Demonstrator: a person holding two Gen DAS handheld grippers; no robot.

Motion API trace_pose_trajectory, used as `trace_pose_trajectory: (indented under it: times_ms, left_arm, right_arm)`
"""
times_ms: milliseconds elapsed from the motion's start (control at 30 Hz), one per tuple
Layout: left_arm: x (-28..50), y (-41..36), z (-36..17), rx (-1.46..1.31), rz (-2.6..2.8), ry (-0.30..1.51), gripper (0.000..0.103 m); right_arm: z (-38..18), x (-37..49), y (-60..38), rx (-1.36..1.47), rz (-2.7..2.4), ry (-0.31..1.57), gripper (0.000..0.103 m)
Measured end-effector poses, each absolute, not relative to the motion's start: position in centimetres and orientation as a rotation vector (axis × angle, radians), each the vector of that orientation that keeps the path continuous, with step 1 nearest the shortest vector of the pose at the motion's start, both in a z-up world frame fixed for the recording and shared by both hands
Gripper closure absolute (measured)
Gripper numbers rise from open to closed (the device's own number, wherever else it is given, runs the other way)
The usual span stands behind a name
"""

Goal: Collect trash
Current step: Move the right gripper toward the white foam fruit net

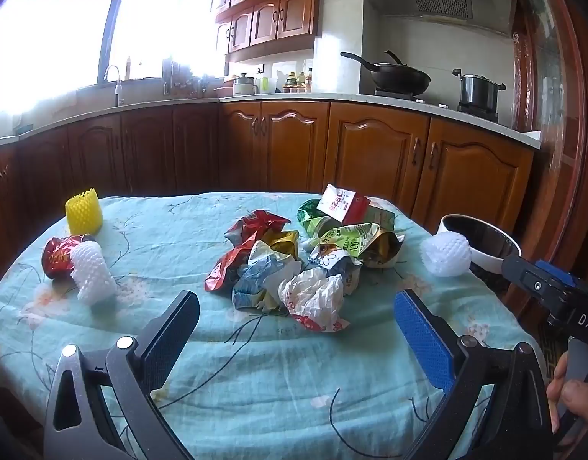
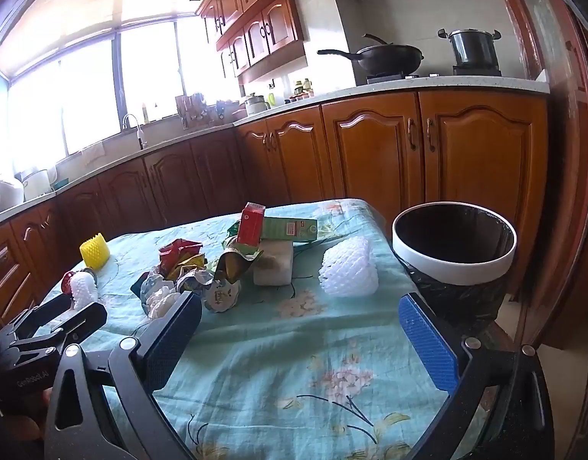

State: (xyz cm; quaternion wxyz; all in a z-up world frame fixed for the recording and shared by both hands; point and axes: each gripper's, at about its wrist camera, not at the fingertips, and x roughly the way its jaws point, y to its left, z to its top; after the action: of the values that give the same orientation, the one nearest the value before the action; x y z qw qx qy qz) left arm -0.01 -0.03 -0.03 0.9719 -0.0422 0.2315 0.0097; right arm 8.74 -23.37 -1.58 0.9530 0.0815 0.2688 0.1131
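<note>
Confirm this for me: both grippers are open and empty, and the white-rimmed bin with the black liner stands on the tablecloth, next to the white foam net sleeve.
One detail is wrong. The white-rimmed bin with the black liner does not stand on the floral turquoise tablecloth; the right wrist view shows it beside the table, off its edge. The rest holds: it is next to the white foam net sleeve, and the left gripper and right gripper are open and empty.

Daylight is pouring through the window [image 1: 79,30], blowing it out to white and washing haze over the sink counter [image 1: 102,109] beneath. The tablecloth [image 1: 255,364] is lying evenly lit, with soft shadows. Fisheye distortion is bending the cabinets [image 2: 370,145], and both views are darkening and smearing toward their corners.
</note>
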Motion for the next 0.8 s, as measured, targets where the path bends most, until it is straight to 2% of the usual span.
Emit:
trace_pose_trajectory:
  times_ms: [800]
  left_arm:
    - [1.3,-0.1,-1.1,-0.099,0.015,0.52,0.001]
  right_arm:
    - [-2.6,9.4,-23.7,0.182,0.239,0.582,0.0]
